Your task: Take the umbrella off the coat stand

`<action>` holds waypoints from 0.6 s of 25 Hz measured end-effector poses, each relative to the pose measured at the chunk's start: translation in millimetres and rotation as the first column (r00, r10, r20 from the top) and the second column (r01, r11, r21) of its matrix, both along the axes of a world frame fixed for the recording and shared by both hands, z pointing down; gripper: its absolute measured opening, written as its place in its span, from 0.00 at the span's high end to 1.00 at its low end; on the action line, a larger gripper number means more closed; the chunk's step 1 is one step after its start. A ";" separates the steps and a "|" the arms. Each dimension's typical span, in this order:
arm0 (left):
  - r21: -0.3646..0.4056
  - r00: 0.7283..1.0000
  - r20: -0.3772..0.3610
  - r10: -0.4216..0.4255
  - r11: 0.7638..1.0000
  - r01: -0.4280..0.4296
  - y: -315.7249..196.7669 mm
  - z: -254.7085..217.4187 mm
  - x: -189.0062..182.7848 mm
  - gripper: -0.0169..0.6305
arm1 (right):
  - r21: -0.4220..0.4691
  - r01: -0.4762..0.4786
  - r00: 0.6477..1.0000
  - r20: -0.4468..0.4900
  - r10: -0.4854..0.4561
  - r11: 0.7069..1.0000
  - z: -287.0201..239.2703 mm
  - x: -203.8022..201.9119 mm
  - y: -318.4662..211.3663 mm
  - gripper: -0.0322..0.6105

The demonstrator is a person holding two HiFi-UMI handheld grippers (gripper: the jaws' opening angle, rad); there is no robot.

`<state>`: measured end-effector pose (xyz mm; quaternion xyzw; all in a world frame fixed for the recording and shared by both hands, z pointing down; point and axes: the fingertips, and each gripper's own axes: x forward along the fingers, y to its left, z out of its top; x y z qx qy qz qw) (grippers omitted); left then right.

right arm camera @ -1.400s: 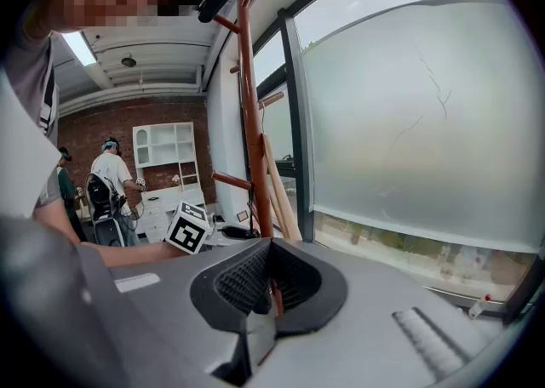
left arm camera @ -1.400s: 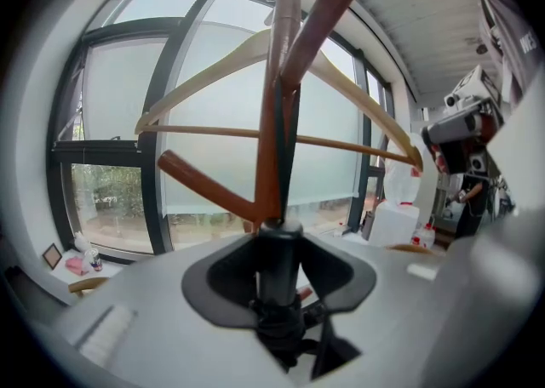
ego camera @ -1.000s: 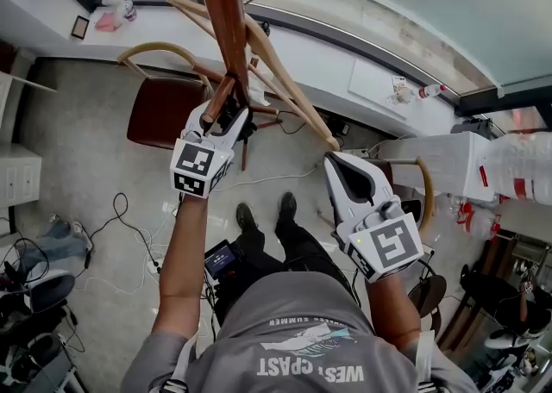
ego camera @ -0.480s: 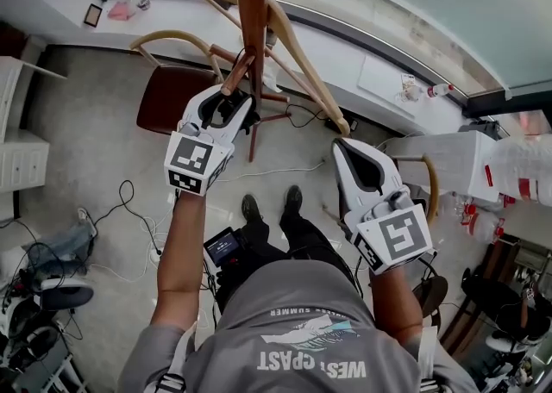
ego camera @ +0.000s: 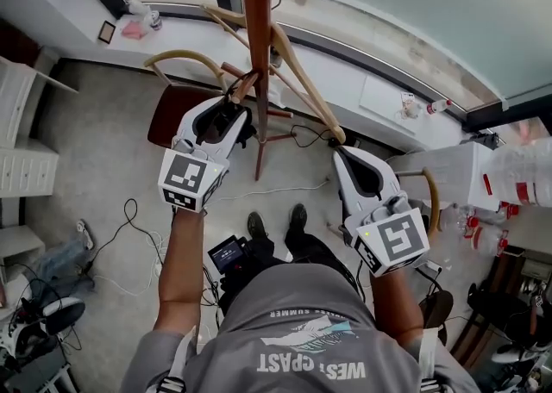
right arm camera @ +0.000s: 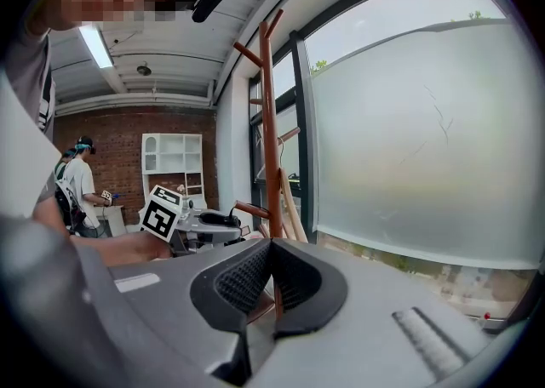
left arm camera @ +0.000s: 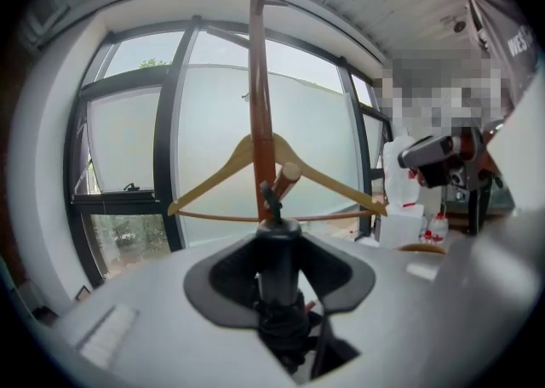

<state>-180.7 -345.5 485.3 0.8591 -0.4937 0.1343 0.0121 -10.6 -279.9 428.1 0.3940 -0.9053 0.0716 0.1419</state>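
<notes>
The coat stand's brown wooden pole (ego camera: 257,29) rises in the middle of the head view, with a pale wooden hanger (ego camera: 302,81) on one of its pegs. My left gripper (ego camera: 226,111) is right against the pole, shut on the black umbrella (ego camera: 244,128). In the left gripper view the umbrella's black cylindrical end (left arm camera: 277,276) sits between the jaws, with the pole (left arm camera: 260,105) and the hanger (left arm camera: 213,178) just behind it. My right gripper (ego camera: 338,154) hangs to the right of the stand, apart from it, jaws together on nothing. Its view shows the pole (right arm camera: 271,122) ahead.
A chair with a brown seat (ego camera: 172,107) stands at the stand's foot by the white windowsill (ego camera: 362,64). Cables (ego camera: 129,219) lie on the floor. A white table (ego camera: 448,167) is at the right, and white shelves (ego camera: 21,98) at the left. A person (right arm camera: 81,182) stands far back.
My left gripper has risen along the pole with the umbrella still in it. The right gripper has lifted a little beside the stand.
</notes>
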 end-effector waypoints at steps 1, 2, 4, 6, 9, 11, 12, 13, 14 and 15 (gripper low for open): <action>0.007 1.000 0.002 -0.002 1.000 0.002 1.7 -5.3 -1.1 0.75 | 0.004 0.000 1.000 0.002 0.000 1.000 -2.7 0.3 0.7 0.95; 0.013 1.000 0.005 -0.003 1.000 0.003 3.3 -10.5 -2.0 0.75 | 0.009 0.001 1.000 0.004 -0.001 1.000 -5.3 0.6 1.3 0.95; 0.024 1.000 0.010 -0.005 1.000 0.004 6.9 -19.9 -3.8 0.75 | 0.018 0.001 1.000 0.008 -0.001 1.000 -10.2 1.2 2.6 0.95; 0.034 1.000 0.014 -0.005 0.999 0.005 11.5 -28.7 -5.5 0.75 | 0.028 -0.001 1.000 0.014 0.000 1.000 -15.2 1.9 4.1 0.95; 0.048 1.000 0.018 -0.006 0.999 0.005 20.3 -41.9 -7.4 0.75 | 0.044 -0.004 1.000 0.022 0.003 0.999 -24.6 3.1 6.9 0.95; 0.057 1.000 0.020 -0.004 0.998 0.003 26.2 -49.6 -8.1 0.75 | 0.054 -0.005 1.000 0.025 0.004 0.999 -29.8 3.7 9.0 0.95; 0.060 1.000 0.022 -0.002 0.998 0.001 28.9 -53.2 -8.3 0.75 | 0.059 -0.006 1.000 0.028 0.004 0.998 -31.6 3.8 10.1 0.95; 0.063 1.000 0.026 0.000 0.998 -0.002 31.3 -56.8 -8.4 0.75 | 0.063 -0.007 1.000 0.031 0.005 0.998 -33.4 3.8 11.2 0.95; 0.067 1.000 0.030 0.003 0.998 -0.005 33.6 -60.6 -8.3 0.75 | 0.067 -0.007 0.999 0.033 0.005 0.998 -35.2 3.6 12.1 0.95; 0.073 0.999 0.035 0.006 0.997 -0.009 35.6 -64.5 -8.2 0.75 | 0.070 -0.007 0.999 0.036 0.005 0.998 -36.9 3.3 12.9 0.95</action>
